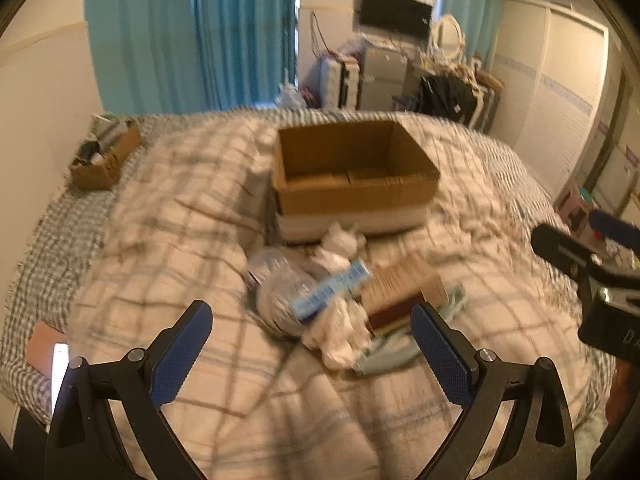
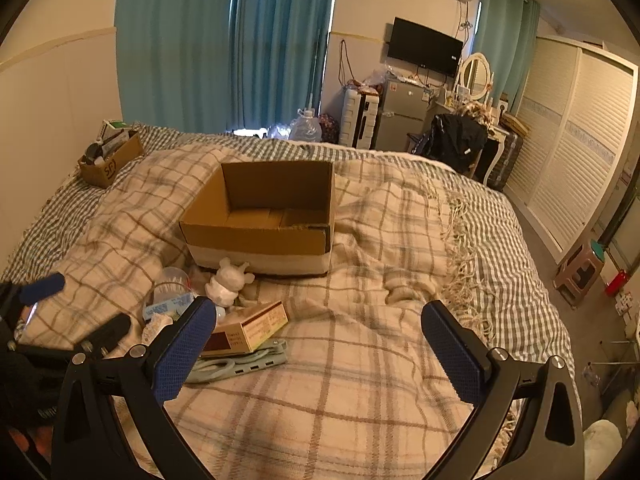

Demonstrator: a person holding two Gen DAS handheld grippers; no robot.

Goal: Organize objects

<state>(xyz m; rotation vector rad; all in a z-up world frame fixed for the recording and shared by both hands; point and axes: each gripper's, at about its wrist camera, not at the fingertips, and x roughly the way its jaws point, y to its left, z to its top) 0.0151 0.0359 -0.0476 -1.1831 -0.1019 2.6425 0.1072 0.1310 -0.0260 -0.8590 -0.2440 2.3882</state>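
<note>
The blanket (image 2: 360,300) is cream with a brown plaid; the sheet (image 2: 516,240) under it is a grey-and-white check. The box (image 2: 256,236) is brown cardboard with a white band along its base. The figurine (image 2: 228,282) is white, the carton (image 2: 256,326) tan with a dark red end, the power strip (image 2: 240,364) pale green, the packet (image 1: 332,288) light blue. Both grippers, left (image 1: 312,340) and right (image 2: 320,340), are black with 2 blue pads each. The curtains (image 2: 224,40) are teal.
</note>
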